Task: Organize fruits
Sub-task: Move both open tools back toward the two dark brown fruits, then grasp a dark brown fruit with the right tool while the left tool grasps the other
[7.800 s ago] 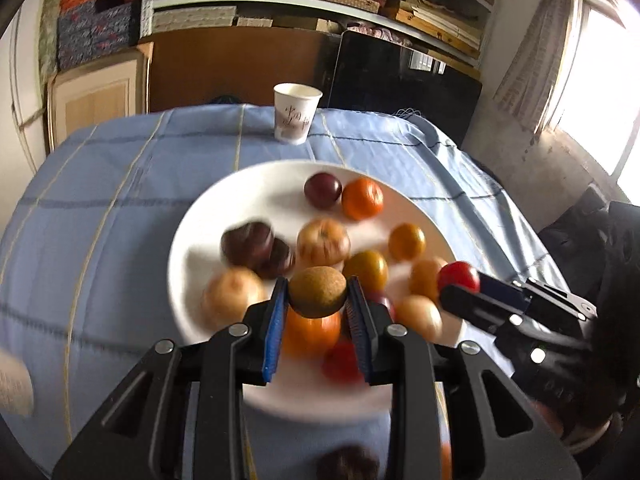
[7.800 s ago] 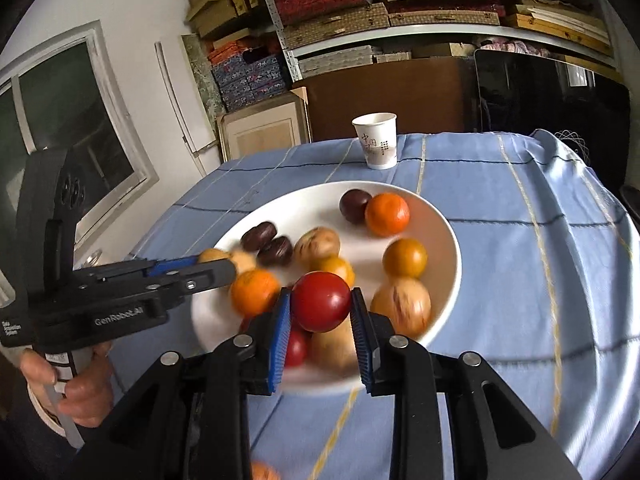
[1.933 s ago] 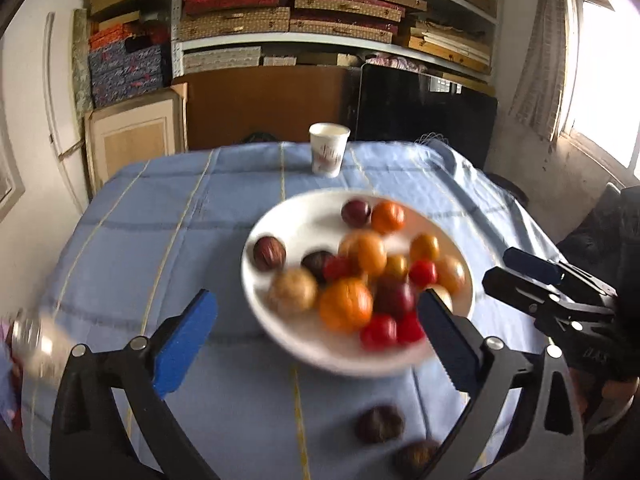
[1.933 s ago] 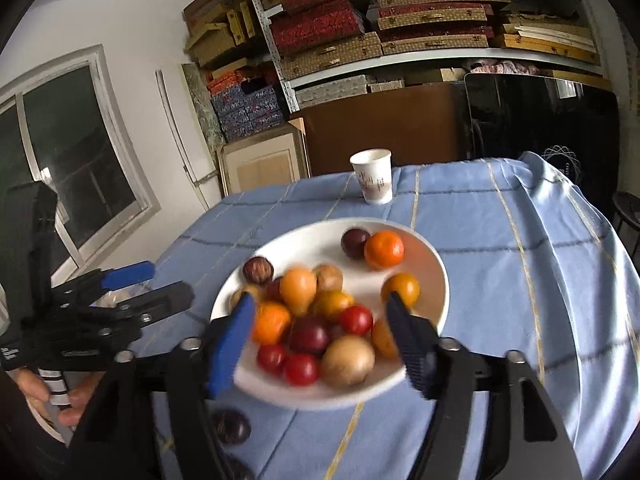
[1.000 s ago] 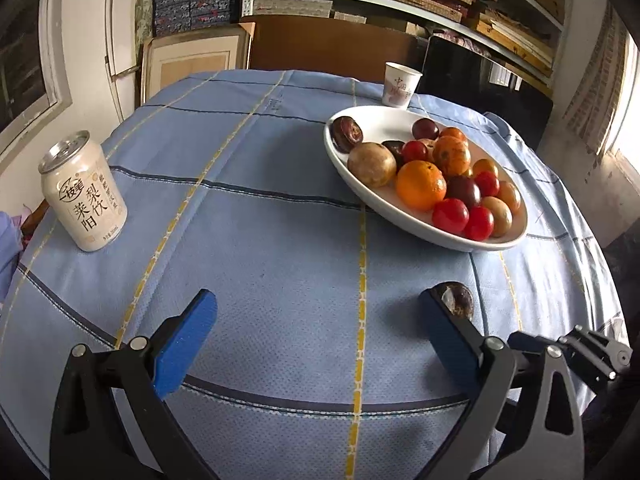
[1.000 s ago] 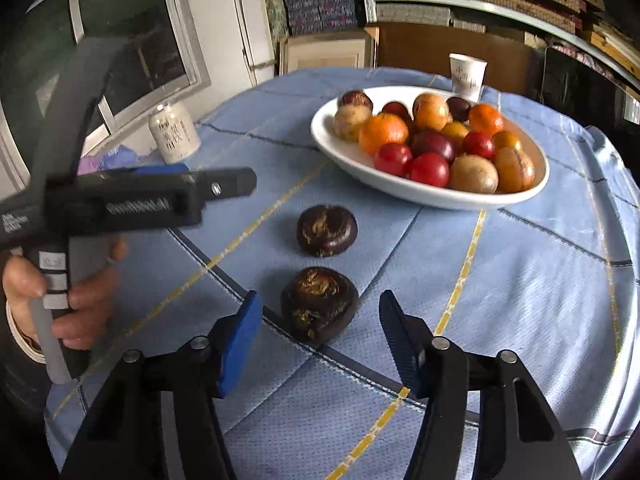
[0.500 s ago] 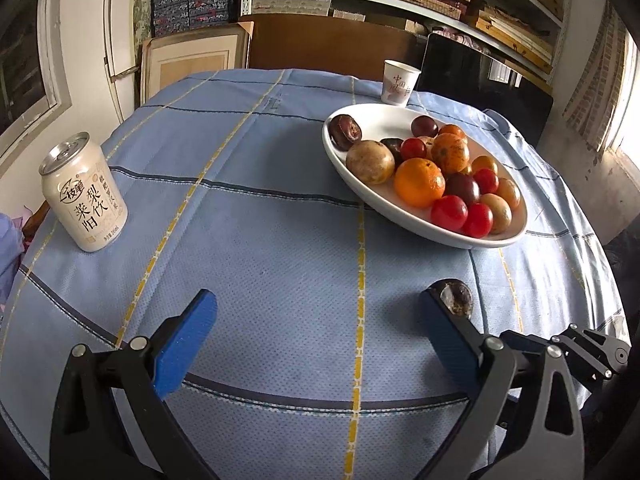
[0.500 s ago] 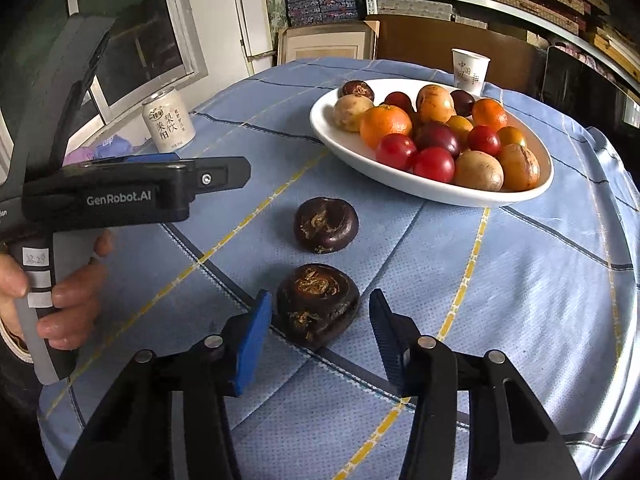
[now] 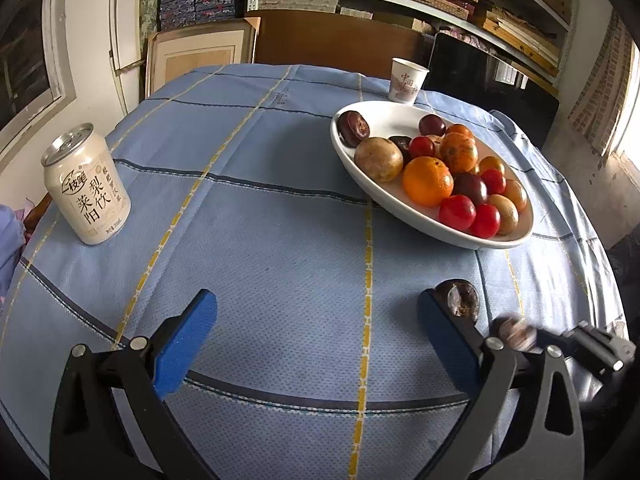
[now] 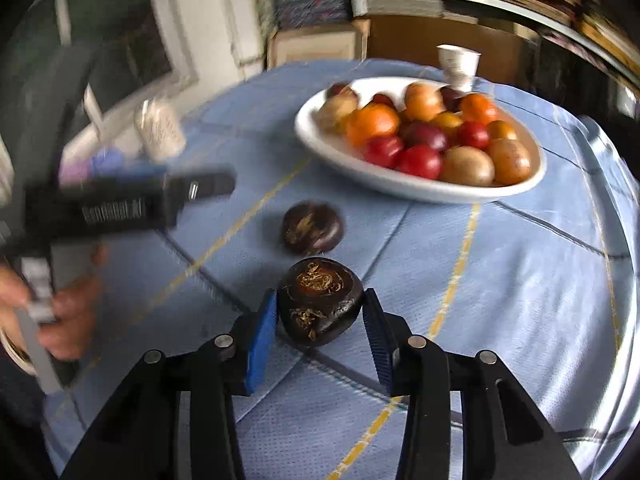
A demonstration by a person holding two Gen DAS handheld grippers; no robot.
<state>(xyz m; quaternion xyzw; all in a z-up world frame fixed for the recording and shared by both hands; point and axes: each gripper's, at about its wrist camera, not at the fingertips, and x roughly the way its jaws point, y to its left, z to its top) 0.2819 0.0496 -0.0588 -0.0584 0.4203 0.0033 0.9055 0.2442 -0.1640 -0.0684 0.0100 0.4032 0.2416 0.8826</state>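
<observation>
I am closing my right claw [image 10: 320, 320] on a dark, wrinkled fruit [image 10: 319, 300] that is sitting on the blue tablecloth [image 10: 500, 280] near the table's front edge. The fruit is lying between the two blue pads, and the pads are looking as if they are just meeting its sides; I am judging the grip as barely made, not yet firm. My left claw [image 9: 316, 340] is hanging wide open over bare cloth at the near edge, holding nothing.

Just beyond my held fruit a second dark fruit [image 10: 312, 227] is lying on the cloth, a little apart from it. Farther toward the back, on the right half of the table, the white plate [image 10: 400, 184] is carrying the heap of oranges, red and brown fruit. A paper cup [image 10: 458, 62] is standing behind the plate at the far edge, and a drink can [image 9: 86, 184] is standing near the left edge.

So I am in the pick-up step for one of the two stray fruits. Next I am expecting to finish the squeeze, lift clear of the cloth, carry the fruit over the plate's rim and lower it into a gap, gently, since the pile looks ready to roll.
</observation>
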